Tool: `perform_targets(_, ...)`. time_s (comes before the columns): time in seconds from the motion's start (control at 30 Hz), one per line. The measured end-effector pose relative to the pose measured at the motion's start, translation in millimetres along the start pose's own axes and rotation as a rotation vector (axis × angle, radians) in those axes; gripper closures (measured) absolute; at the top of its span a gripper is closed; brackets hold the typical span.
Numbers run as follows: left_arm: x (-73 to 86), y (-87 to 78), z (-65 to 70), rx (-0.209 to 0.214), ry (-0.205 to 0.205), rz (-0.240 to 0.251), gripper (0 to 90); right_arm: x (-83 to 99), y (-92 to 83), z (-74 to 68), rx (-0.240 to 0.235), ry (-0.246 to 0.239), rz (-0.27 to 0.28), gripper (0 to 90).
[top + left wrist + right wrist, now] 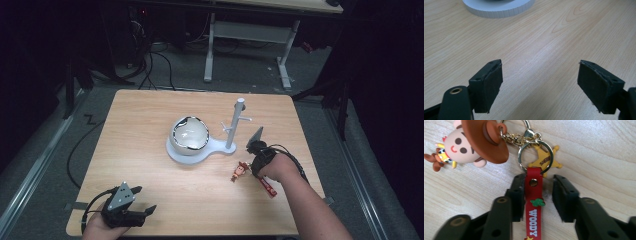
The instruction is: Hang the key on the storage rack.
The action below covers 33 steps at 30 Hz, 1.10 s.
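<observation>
Jaws straddle red strap [533, 202] lengthwise.

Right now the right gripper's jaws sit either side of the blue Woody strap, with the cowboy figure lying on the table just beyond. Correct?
Not quite: the strap is red, not blue, as the right gripper view shows. The rest holds: the right gripper's jaws sit either side of it, not yet closed on it, and the cowboy figure lies on the table just beyond.

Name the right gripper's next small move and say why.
Probably close the right gripper on the red strap. The strap already lies between its open jaws, touching one and a gap from the other, with the keychain flat on the table, so nothing is gripped yet.
</observation>
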State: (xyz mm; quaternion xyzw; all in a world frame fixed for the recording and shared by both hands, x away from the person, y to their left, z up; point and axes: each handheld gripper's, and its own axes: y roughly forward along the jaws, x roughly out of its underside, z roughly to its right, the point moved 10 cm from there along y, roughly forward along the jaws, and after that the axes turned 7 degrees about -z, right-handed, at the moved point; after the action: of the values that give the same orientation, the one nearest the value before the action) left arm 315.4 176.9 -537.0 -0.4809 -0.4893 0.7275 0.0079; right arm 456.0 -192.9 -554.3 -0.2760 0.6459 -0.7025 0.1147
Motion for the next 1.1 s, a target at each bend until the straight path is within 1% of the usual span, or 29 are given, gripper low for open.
perform_targets(0.03, 0.0, 0.0, 0.0, 0.0, 0.0, 0.0, 21.0, 0.0, 0.0, 0.0, 0.0, 0.0, 0.0, 67.1)
perform_targets(0.07, -0.1, 0.2, 0.6, 0.0, 0.003, 0.0, 21.0, -0.4, -0.3, 0.1, 0.011, -0.026, 0.002, 73.5)
perform_targets(0.13, -0.2, 0.2, 0.8, -0.001, 0.003, 0.001, 21.0, -0.5, -0.3, -1.2, 0.008, -0.023, 0.004, 74.1)
perform_targets(0.2, -0.2, 0.1, 0.8, -0.001, 0.002, 0.001, 21.0, 0.1, -0.5, -2.4, 0.011, -0.029, -0.001, 74.4)
perform_targets(0.27, 0.0, -0.1, 0.6, -0.001, 0.001, 0.001, 21.0, -0.1, -0.3, -1.8, 0.015, -0.035, 0.007, 74.7)
perform_targets(0.3, 0.2, -0.1, 0.5, -0.001, 0.001, 0.0, 21.0, 0.2, -0.6, -2.4, 0.013, -0.028, 0.005, 74.8)
perform_targets(0.37, 0.2, 0.0, 0.0, -0.002, 0.001, 0.001, 21.0, 0.4, -0.7, -1.7, 0.017, -0.04, 0.006, 75.1)
perform_targets(0.53, 0.3, 0.0, -0.2, -0.002, 0.001, 0.0, 21.1, 0.0, -0.4, -2.1, 0.005, -0.043, 0.021, 75.2)
perform_targets(0.63, 0.6, -0.1, -0.4, -0.001, -0.002, 0.0, 21.1, 2.3, 0.0, -1.7, 0.004, -0.06, 0.02, 75.1)
perform_targets(0.73, 1.3, 0.0, -1.0, -0.001, -0.006, -0.002, 21.1, 6.6, -0.6, -2.4, -0.002, -0.047, 0.011, 75.1)
perform_targets(0.77, 1.3, 0.2, -1.2, -0.001, -0.007, -0.001, 21.1, 6.7, -1.2, -0.7, -0.001, -0.068, 0.021, 75.2)
perform_targets(0.8, 1.1, 0.3, -1.1, -0.001, -0.007, -0.001, 21.1, 8.4, -3.4, -0.5, -0.008, -0.062, 0.03, 75.2)
perform_targets(0.83, 0.9, 0.7, -0.6, 0.0, -0.007, -0.001, 21.1, 12.2, -7.3, 1.0, -0.01, -0.068, 0.037, 75.1)
perform_targets(0.87, 0.9, 0.7, -0.6, 0.0, -0.007, -0.001, 21.2, 12.2, -7.3, 1.0, -0.01, -0.068, 0.037, 75.1)
perform_targets(0.9, 0.8, 1.0, 0.0, -0.001, -0.006, 0.0, 21.2, 13.9, -9.1, -0.4, -0.018, -0.05, 0.04, 75.1)
perform_targets(1.1, 1.1, 1.2, 0.4, 0.0, -0.005, -0.003, 21.1, 26.4, -27.8, 0.5, -0.036, -0.084, 0.068, 75.2)
